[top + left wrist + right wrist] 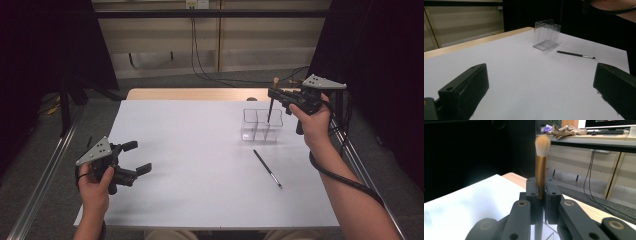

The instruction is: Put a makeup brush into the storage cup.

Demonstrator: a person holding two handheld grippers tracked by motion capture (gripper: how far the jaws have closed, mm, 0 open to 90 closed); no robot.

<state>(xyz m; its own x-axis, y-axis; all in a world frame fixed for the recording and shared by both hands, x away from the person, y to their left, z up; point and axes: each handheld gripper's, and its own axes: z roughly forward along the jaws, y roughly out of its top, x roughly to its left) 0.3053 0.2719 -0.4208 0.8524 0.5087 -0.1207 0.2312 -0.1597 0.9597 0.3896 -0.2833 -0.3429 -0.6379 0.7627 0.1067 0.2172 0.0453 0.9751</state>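
The white table (200, 165) bears no print or label. A clear box (261, 125) stands near its far right edge, unmarked. The right gripper (272, 93) clamps an upright brush (540, 170) above the box, handle tip inside. The left gripper (140, 157) hovers spread and empty at the near left. A thin pen-like brush (267, 168) lies just before the box; no writing is legible.
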